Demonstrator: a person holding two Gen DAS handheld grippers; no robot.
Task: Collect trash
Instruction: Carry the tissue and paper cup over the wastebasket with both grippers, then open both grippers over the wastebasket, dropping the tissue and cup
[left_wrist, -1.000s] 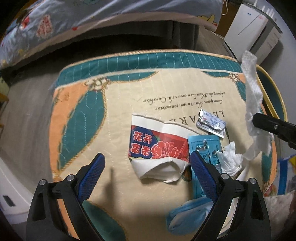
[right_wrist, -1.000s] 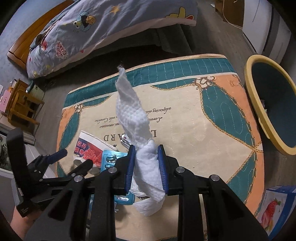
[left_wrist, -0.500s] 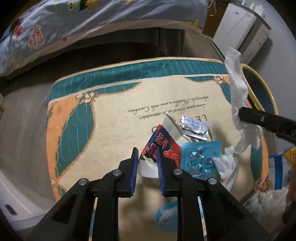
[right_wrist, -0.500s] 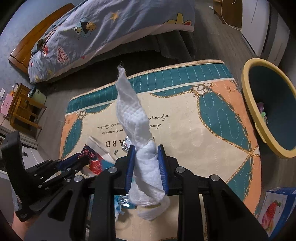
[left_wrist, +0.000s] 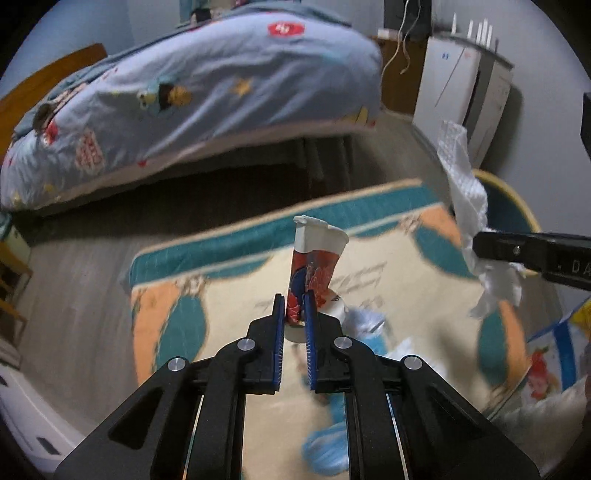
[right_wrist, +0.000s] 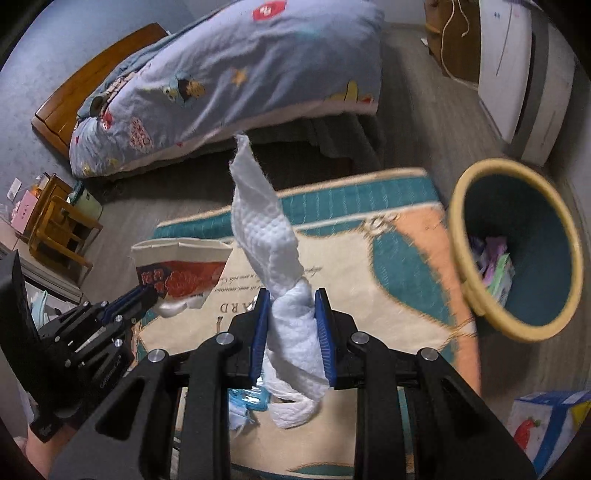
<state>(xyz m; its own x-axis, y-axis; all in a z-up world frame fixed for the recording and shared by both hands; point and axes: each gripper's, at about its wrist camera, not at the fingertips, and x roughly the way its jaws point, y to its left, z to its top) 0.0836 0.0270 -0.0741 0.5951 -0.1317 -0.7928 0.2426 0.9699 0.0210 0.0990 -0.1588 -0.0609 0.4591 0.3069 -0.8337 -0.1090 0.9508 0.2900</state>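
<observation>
Two loads aloft: left gripper (left_wrist: 294, 312) jaws tight on flattened paper cup (left_wrist: 314, 266), right gripper (right_wrist: 291, 321) jaws on twisted paper towel (right_wrist: 273, 251).

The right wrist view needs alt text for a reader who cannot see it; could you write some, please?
The right tool grips a twisted white paper towel above a patterned mat. The left tool holds a crushed paper cup; a yellow-rimmed bin stands right.
</observation>
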